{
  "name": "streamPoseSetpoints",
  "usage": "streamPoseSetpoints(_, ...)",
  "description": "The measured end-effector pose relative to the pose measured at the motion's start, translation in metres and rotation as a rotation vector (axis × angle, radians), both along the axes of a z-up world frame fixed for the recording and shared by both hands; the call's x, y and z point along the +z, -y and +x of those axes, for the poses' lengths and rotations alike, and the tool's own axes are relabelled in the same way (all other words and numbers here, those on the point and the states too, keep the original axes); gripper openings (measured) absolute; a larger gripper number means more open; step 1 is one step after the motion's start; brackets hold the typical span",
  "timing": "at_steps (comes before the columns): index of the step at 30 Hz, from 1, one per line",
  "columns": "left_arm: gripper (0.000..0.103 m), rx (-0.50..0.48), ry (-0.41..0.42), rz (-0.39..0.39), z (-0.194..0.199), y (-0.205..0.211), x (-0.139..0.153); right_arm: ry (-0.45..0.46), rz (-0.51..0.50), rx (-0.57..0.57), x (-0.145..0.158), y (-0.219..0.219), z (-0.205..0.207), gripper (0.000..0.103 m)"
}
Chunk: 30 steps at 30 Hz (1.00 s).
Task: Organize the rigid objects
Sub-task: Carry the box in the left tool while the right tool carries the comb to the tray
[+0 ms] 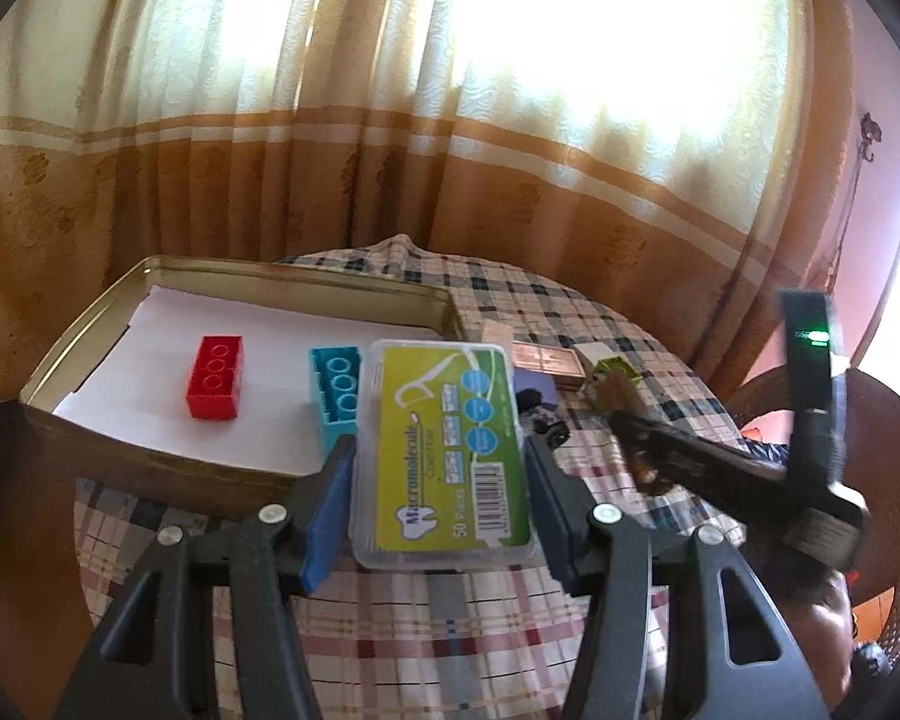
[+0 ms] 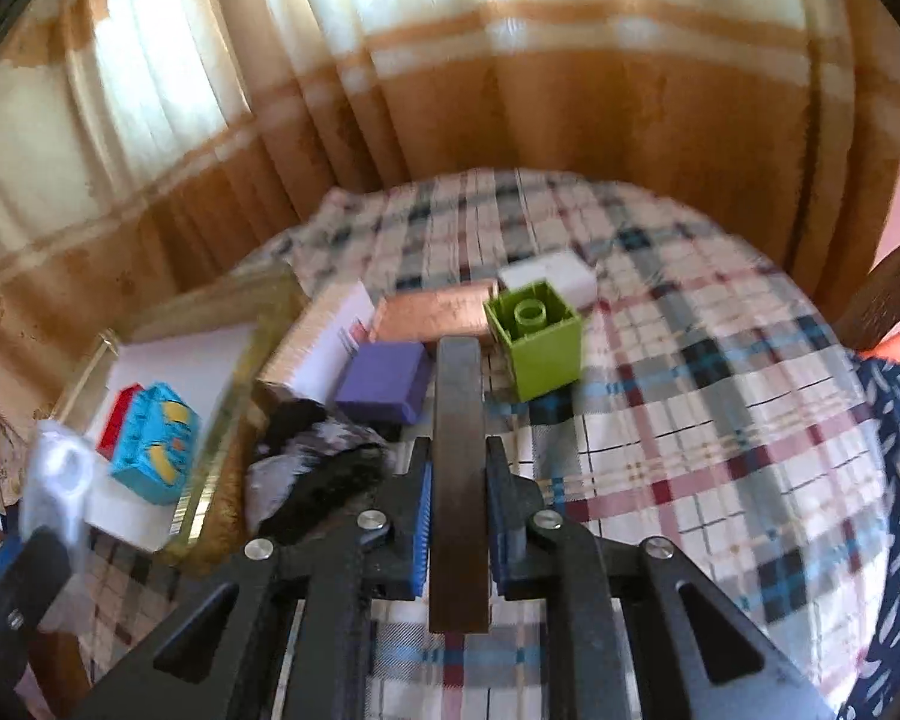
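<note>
My left gripper [image 1: 438, 450] is shut on a clear plastic floss-pick box [image 1: 444, 450] with a green label, held above the table beside the tin tray [image 1: 90, 354]. Inside the paper-lined tray lie a red brick [image 1: 215, 384] and a teal brick [image 1: 336, 390]. My right gripper [image 2: 457, 450] is shut on a dark brown flat bar [image 2: 459, 468] that sticks out forward between the blue pads [image 2: 421, 516]. Just beyond the bar's tip stand a green brick [image 2: 537, 342], a copper-coloured box [image 2: 432, 315], a purple block [image 2: 384, 381] and a white block [image 2: 552, 276].
A checked cloth [image 2: 690, 420] covers the round table, with curtains [image 1: 450, 150] close behind it. A white carton [image 2: 330, 336] and a black-and-white object [image 2: 318, 462] lie by the tin's right wall. A wooden chair [image 1: 870, 408] and a person's patterned sleeve [image 2: 894, 480] are at the right.
</note>
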State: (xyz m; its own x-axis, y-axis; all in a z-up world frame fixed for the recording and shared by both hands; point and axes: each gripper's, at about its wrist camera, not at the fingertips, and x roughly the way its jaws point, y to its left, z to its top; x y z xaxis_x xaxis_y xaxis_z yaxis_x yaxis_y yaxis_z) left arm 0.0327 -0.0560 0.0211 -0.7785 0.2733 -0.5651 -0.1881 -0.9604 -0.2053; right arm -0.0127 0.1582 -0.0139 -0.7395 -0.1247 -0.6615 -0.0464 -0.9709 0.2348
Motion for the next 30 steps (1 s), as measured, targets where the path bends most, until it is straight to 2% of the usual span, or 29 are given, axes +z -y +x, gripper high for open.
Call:
streamPoseSetpoints(11,0.054,0.095,-0.031,0.006,-0.004,0.04,0.008,-0.161,-0.05,0.07,0.051,0.034,0.024,0.017)
streamPoseSetpoints(23,0.055,0.213,-0.048,-0.014,-0.012,0.09,0.014,-0.197,-0.054,0.185,0.071,0.087,0.019,0.017)
streamPoseSetpoints(30,0.054,0.264,-0.048,-0.028,-0.016,0.112,0.009,-0.211,-0.054,0.23,0.071,0.117,0.015,0.017)
